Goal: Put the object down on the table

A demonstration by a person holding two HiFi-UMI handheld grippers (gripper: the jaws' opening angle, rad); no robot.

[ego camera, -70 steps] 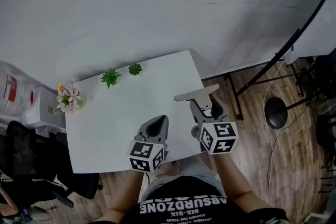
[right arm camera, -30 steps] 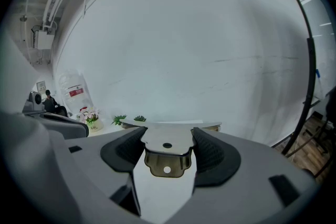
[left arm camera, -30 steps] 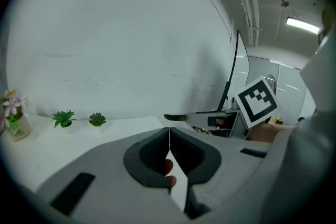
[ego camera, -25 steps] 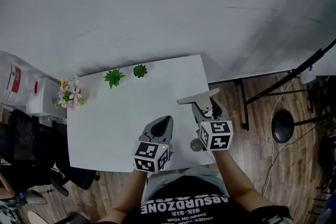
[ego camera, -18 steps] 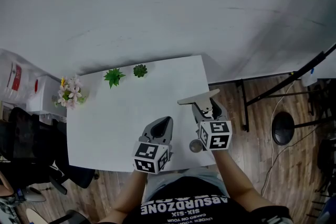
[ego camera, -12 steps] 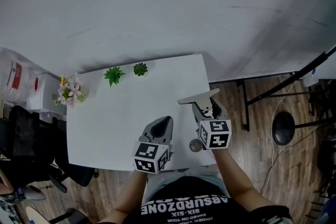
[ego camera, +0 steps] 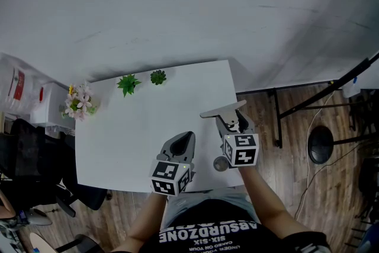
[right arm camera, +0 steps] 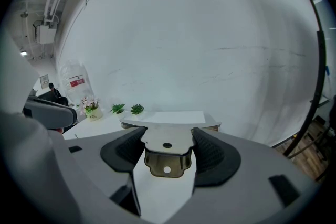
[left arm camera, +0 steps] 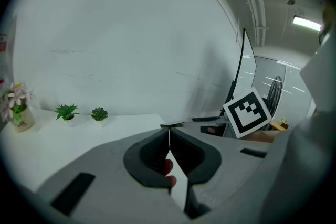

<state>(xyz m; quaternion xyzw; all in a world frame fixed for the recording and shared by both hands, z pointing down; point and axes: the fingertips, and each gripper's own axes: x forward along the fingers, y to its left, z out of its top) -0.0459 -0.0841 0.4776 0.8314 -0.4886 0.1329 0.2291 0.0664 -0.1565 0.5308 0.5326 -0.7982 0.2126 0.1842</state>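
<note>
My right gripper [ego camera: 230,121] is shut on a flat metal scraper [ego camera: 222,108]. The scraper's wide blade hangs level above the right front part of the white table [ego camera: 130,127]. In the right gripper view the scraper's handle plate [right arm camera: 167,145], with its two holes, sits clamped between the dark pads [right arm camera: 210,153]. My left gripper [ego camera: 182,140] hovers over the table's front edge. Its jaws meet in a thin line with nothing between them [left arm camera: 169,136]. From the left gripper view, the scraper [left arm camera: 184,124] shows edge-on beside the right gripper's marker cube [left arm camera: 247,112].
Two small green plants [ego camera: 125,85] [ego camera: 157,77] stand at the table's far edge, and a vase of pink flowers [ego camera: 79,105] stands at its far left corner. A black chair [ego camera: 29,169] is left of the table. A stand with a round base [ego camera: 320,144] is on the wooden floor at right.
The head view has shifted a little since the earliest frame. Both grippers keep nearly the same places over the last second, and the scraper stays held above the table.
</note>
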